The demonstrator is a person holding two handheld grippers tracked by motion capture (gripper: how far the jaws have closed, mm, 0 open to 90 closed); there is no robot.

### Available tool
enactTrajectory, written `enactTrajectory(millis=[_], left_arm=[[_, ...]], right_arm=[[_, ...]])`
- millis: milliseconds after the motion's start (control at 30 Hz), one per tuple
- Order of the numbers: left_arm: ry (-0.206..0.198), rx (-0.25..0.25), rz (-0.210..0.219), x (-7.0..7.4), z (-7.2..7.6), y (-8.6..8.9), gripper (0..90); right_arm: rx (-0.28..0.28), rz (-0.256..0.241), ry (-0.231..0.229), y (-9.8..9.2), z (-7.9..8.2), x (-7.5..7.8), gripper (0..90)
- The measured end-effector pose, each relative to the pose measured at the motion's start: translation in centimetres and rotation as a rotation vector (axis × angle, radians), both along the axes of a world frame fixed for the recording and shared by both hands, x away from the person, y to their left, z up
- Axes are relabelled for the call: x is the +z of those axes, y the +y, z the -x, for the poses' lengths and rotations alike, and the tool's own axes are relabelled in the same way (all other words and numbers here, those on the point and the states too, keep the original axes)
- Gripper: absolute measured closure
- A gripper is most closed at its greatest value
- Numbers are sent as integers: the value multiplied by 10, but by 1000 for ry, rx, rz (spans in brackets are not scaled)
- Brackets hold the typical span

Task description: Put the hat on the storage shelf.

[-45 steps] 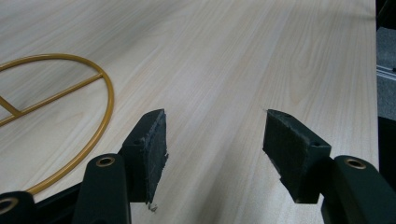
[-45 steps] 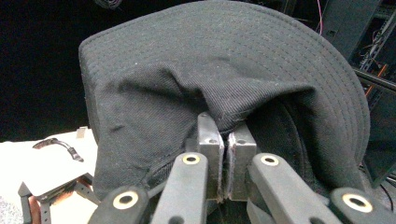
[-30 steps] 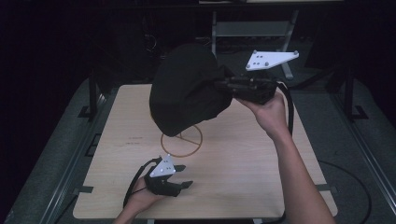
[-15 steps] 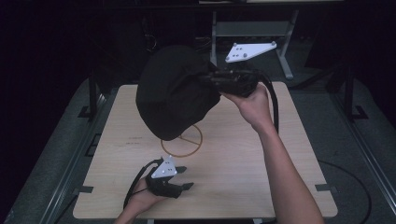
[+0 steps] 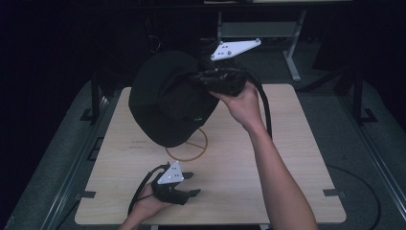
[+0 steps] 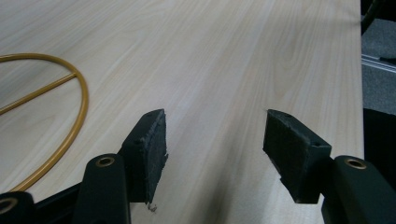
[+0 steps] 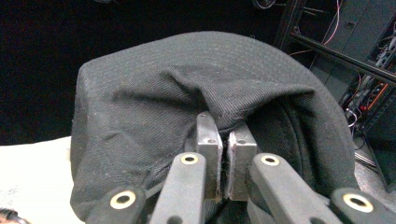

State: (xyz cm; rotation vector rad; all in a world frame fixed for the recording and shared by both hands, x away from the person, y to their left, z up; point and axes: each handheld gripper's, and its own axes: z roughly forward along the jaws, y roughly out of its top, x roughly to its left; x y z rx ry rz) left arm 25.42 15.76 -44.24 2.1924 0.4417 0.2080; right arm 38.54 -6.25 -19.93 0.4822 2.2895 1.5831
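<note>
R gripper clamped on black hat fabric, hat held up above far part of table, over yellow ring; brim side prob. faces camera; L gripper jaws wide, empty, low on table near front edge.

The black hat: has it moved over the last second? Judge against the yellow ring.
Yes. The black hat, held by the right gripper, has shifted leftward, now covering more of the yellow ring.

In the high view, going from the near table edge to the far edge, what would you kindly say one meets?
Left gripper with open jaws → yellow ring drawn on the wooden table → black fabric hat held up by the right gripper.
</note>
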Motion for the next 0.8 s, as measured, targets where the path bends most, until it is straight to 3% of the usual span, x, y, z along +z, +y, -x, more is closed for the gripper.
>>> enactTrajectory(millis=[100,367,500,600,800], left_arm=[[13,-13,11,0,2,-3,384],[7,-37,-9,-1,5,-10,381],[3,-44,-20,0,4,-11,381],[3,-42,-10,0,5,-12,381],[-2,-71,-34,-2,8,-15,379]], right_arm=[[9,17,4,10,-4,-2,860],[-8,57,28,26,-17,-4,854],[-13,40,41,35,-21,-6,849],[-22,83,45,46,-25,-7,865],[-34,146,57,66,-34,-22,875]])
